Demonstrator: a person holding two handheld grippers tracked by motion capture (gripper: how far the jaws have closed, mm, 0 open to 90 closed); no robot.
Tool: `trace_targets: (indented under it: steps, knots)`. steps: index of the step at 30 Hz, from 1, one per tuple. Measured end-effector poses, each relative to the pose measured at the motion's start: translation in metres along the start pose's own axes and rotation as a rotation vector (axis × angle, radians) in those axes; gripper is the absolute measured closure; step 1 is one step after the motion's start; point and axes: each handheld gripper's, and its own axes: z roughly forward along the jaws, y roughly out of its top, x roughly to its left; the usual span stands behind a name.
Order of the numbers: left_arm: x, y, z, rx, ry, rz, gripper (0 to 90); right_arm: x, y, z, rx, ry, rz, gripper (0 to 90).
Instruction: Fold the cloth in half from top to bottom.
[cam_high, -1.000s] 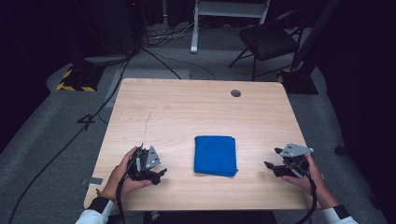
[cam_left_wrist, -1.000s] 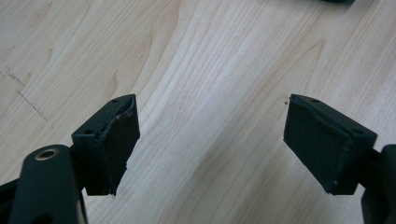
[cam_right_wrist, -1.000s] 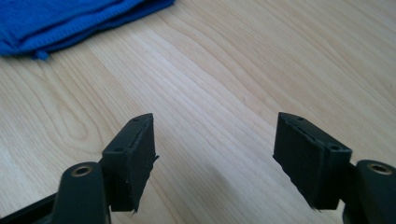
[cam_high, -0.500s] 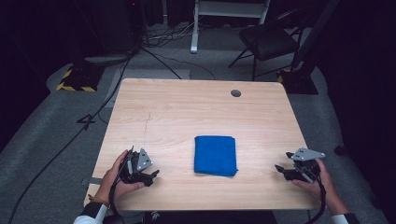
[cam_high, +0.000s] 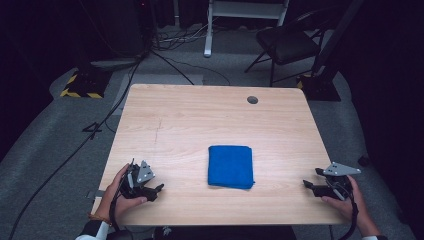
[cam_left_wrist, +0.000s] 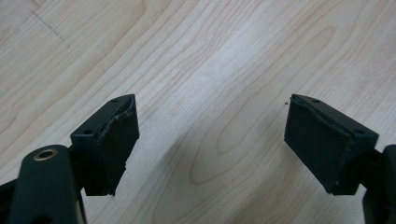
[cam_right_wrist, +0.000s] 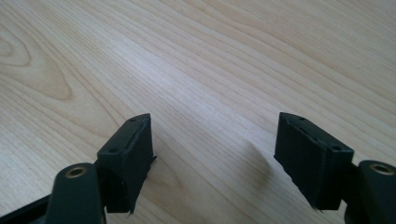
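Blue cloth (cam_high: 230, 166) lies folded mid-frame on the desk (cam_high: 200, 120); left tool (cam_high: 152, 189) and right tool (cam_high: 311, 186), both open and empty, wait beside it.

A dark studio: floor cables (cam_high: 165, 42), black curtains, hazard-taped stand base (cam_high: 80, 87), lone table (cam_high: 210, 120).

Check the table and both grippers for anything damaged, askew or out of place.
Little stands out. The blue cloth lies folded flat and square on the table. The left gripper has a frayed inner pad edge; both grippers' jaws are open, empty.
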Motion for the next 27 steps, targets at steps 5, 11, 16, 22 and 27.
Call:
trace_targets:
  steps: [5, 11, 16, 22, 27]
  knots:
    - [0.008, -0.011, -0.001, -0.014, -0.021, -0.045, 18.1, -0.005, -0.009, -0.004, -0.018, 0.005, 0.04, 27.4]
    - [0.013, -0.022, -0.001, -0.032, -0.049, -0.106, 17.7, -0.009, -0.017, -0.006, -0.04, 0.014, 0.104, 24.9]
    - [0.02, -0.031, -0.001, -0.055, -0.081, -0.164, 16.6, -0.01, -0.021, -0.007, -0.05, 0.007, 0.134, 24.3]
    - [0.021, -0.033, -0.001, -0.058, -0.077, -0.177, 16.0, -0.011, -0.02, -0.006, -0.048, 0.004, 0.14, 23.9]
    - [0.02, -0.033, -0.002, -0.055, -0.072, -0.184, 16.0, -0.011, -0.02, -0.006, -0.048, 0.001, 0.139, 23.9]
